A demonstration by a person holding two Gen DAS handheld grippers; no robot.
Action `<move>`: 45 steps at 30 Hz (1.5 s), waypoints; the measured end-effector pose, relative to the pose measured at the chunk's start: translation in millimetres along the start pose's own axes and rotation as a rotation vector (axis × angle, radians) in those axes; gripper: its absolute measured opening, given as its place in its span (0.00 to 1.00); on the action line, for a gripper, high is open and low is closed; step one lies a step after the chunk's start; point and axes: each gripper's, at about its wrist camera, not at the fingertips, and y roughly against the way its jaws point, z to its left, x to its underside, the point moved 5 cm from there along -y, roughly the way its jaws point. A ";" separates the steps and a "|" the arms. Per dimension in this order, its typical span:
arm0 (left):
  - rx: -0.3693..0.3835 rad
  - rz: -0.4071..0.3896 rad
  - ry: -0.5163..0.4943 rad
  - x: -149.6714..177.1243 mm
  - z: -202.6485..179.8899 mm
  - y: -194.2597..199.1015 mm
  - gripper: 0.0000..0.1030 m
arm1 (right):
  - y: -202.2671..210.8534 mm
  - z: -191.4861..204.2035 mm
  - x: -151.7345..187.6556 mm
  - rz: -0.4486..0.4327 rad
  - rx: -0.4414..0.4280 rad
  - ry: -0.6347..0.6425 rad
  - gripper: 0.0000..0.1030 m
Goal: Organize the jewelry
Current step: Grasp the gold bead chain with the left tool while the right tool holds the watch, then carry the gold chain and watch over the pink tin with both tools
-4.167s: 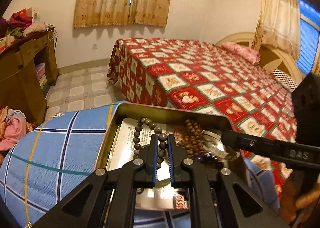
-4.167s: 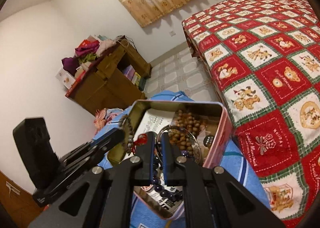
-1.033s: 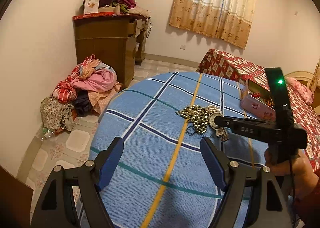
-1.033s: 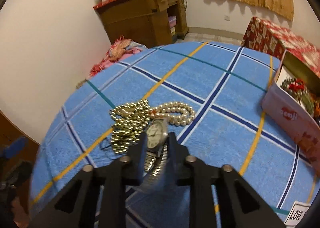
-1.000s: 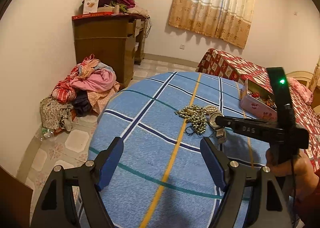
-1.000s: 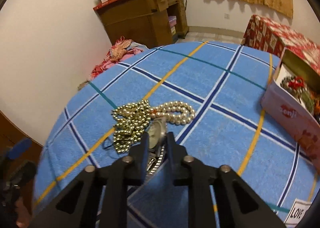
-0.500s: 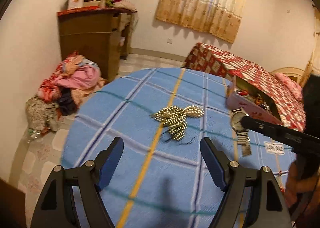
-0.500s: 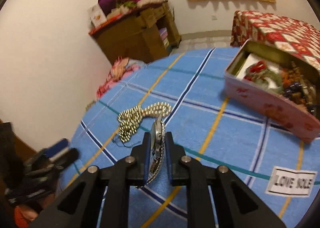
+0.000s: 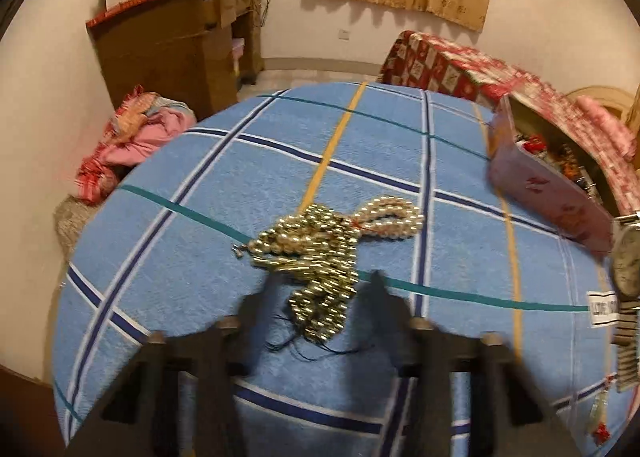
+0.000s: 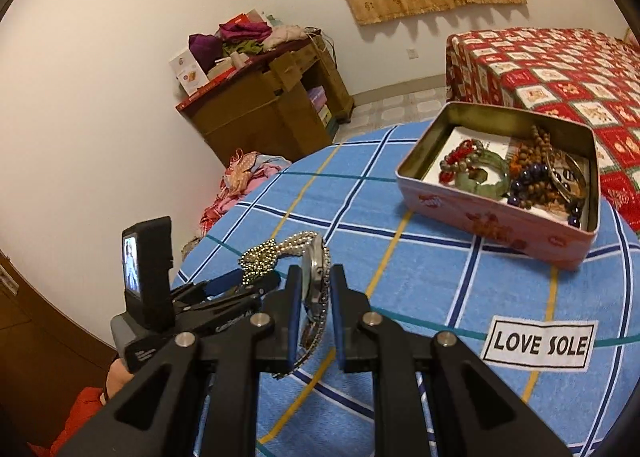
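My right gripper (image 10: 314,281) is shut on a silver wristwatch (image 10: 316,277) and holds it edge-on above the blue checked cloth; the watch also hangs at the right edge of the left wrist view (image 9: 626,277). A pile of gold and pearl bead necklaces (image 9: 328,253) lies on the cloth, also in the right wrist view (image 10: 276,253). My left gripper (image 9: 320,305) is open, its blurred fingers on either side of the pile's near end. The pink tin (image 10: 500,223) holding bracelets and beads stands at the far right.
The round table's blue cloth (image 9: 380,161) has a "LOVE SOLE" label (image 10: 540,343) near the front right. A wooden cabinet (image 9: 172,41), a clothes heap on the floor (image 9: 132,141) and a red-quilted bed (image 10: 560,69) lie beyond the table.
My right gripper lifted the watch off the pile and carried it right, toward the tin. My left gripper moved in over the bead pile and its fingers have narrowed around it.
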 end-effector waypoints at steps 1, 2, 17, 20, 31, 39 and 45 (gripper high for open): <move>-0.004 0.000 -0.005 -0.1 0.9 -0.2 0.16 | 1.6 -1.4 1.6 -0.001 -0.009 -0.010 0.16; 0.005 0.005 -0.009 0.2 2.1 0.4 0.12 | 2.5 -2.2 1.4 -0.003 -0.012 -0.016 0.16; 0.123 -0.171 0.081 21.9 19.8 114.7 0.10 | 48.1 -6.4 5.4 -0.061 -0.038 -0.071 0.15; 0.133 -0.196 0.073 23.8 13.6 131.9 0.10 | 62.8 -4.6 4.1 -0.084 -0.035 -0.069 0.15; 0.222 -0.319 0.000 -1.4 -22.6 189.9 0.09 | 125.8 -11.5 -11.8 -0.193 -0.012 -0.069 0.15; 0.288 -0.373 -0.090 -22.4 -66.3 204.6 0.09 | 158.2 -40.0 -28.3 -0.264 0.051 -0.089 0.15; 0.321 -0.390 -0.151 -39.8 -98.7 201.8 0.10 | 162.3 -58.3 -40.6 -0.290 0.070 -0.101 0.15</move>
